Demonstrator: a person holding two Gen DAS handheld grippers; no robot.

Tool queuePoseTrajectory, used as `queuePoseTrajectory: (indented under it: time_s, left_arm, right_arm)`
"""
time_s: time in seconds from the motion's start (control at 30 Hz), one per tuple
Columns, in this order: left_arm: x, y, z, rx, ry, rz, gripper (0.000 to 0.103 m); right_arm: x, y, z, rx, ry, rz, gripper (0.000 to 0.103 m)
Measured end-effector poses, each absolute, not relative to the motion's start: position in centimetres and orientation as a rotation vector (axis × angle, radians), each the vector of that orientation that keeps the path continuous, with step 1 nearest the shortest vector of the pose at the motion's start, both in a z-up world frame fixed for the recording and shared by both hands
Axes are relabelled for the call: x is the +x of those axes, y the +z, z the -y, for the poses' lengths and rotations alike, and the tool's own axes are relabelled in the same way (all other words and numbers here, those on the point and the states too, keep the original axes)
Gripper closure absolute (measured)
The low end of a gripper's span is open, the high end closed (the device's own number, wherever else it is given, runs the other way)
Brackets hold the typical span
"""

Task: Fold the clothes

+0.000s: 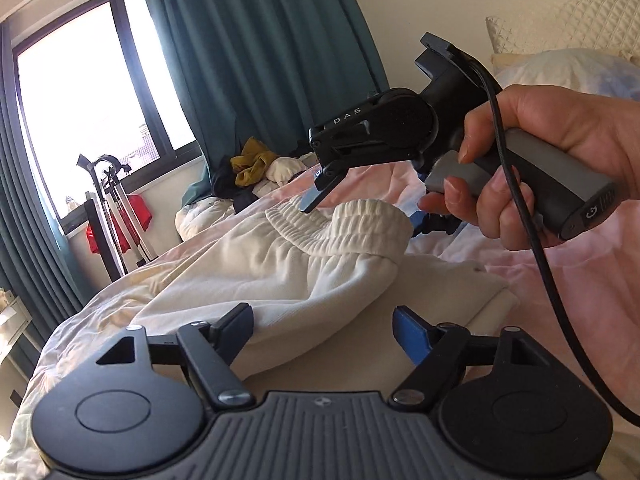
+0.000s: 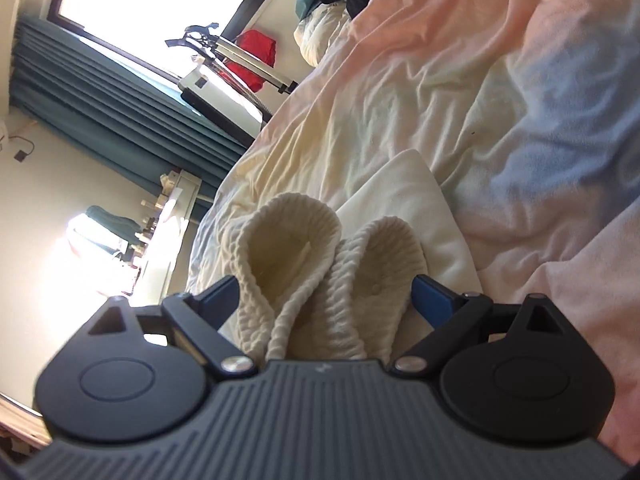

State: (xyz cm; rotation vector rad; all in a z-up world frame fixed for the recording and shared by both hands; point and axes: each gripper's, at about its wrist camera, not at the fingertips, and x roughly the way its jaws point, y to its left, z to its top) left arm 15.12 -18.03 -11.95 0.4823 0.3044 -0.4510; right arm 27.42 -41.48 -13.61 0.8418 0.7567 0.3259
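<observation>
In the left wrist view the left claw [image 1: 323,330] stands wide with nothing between its blue pads; the cream trousers [image 1: 280,264] lie just ahead of and below it on the bed [image 1: 560,280], partly folded, their fabric running under the gap but not pinched. The garment's long axis runs from the lower left of that view up toward the ribbed waistband [image 1: 344,222] at centre. Further right, the right claw [image 1: 316,196] points leftward down onto that waistband, its one visible fingertip resting at the band's edge, held by a hand [image 1: 532,168] wrapped round the grey handle. The white letters "D A S" read along its black body; no other writing is legible.

In the right wrist view the waistband [image 2: 320,264], doubled into two ribbed loops, sits between the right claw's [image 2: 324,292] fingers; the pads sit at its sides, so it appears to grip the band, though how firmly is unclear. The folded body of the trousers [image 2: 412,208] extends ahead. By my judgement the right claw is nearer the waistband end, the left nearer the loose body, which it could take next.
</observation>
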Motion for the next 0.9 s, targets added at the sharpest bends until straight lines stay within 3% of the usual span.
queuePoseTrajectory:
  time_s: [0.03, 0.07, 0.1, 0.2, 0.33, 0.4, 0.53, 0.63, 0.7, 0.73, 0.77, 0.8, 0.83, 0.9]
  left_arm:
    - [15.2, -12.1, 17.9, 0.491, -0.446, -0.303, 0.028]
    - [15.3, -12.3, 17.9, 0.493, -0.441, -0.305, 0.034]
    - [15.4, -12.5, 17.8, 0.494, -0.435, -0.307, 0.037]
    - [15.5, -12.6, 17.3, 0.488, -0.447, -0.289, 0.037]
    - [14.4, -12.6, 16.8, 0.529, -0.471, -0.23, 0.036]
    - [13.9, -12.5, 16.7, 0.55, -0.502, -0.202, 0.024]
    - [14.7, -12.9, 16.3, 0.569, -0.486, -0.198, 0.025]
    - [16.6, -13.3, 15.6, 0.517, -0.46, -0.259, 0.029]
    - [17.7, -13.5, 15.1, 0.482, -0.47, -0.297, 0.04]
    - [17.9, -13.5, 14.9, 0.479, -0.487, -0.304, 0.046]
    - [18.0, -13.4, 14.7, 0.478, -0.509, -0.312, 0.06]
    - [17.8, -13.1, 14.6, 0.463, -0.527, -0.317, 0.083]
    - [17.6, -12.7, 14.5, 0.448, -0.546, -0.322, 0.093]
    - [16.8, -11.8, 14.5, 0.423, -0.575, -0.31, 0.097]
  right_arm:
    - [27.4, -13.4, 41.4, 0.819, 0.322, -0.743, 0.009]
    - [27.4, -13.1, 41.3, 0.797, 0.317, -0.728, 0.023]
    - [27.2, -12.5, 41.3, 0.778, 0.301, -0.706, 0.025]
    - [27.1, -11.4, 41.5, 0.766, 0.314, -0.668, 0.025]
    - [28.1, -13.5, 41.0, 0.842, 0.382, -0.785, 0.024]
    - [28.4, -14.3, 40.9, 0.897, 0.445, -0.78, 0.024]
    - [28.8, -14.9, 41.2, 1.014, 0.528, -0.758, 0.024]
    - [28.7, -14.1, 39.7, 0.854, 0.499, -0.771, 0.036]
    - [28.5, -13.6, 39.0, 0.801, 0.457, -0.773, 0.064]
    - [28.3, -13.3, 38.6, 0.776, 0.437, -0.772, 0.066]
    - [28.1, -13.0, 38.4, 0.765, 0.426, -0.762, 0.072]
    - [27.8, -12.7, 38.4, 0.771, 0.417, -0.745, 0.076]
    - [27.5, -12.3, 38.5, 0.778, 0.411, -0.726, 0.077]
    - [26.7, -11.1, 38.7, 0.778, 0.397, -0.686, 0.078]
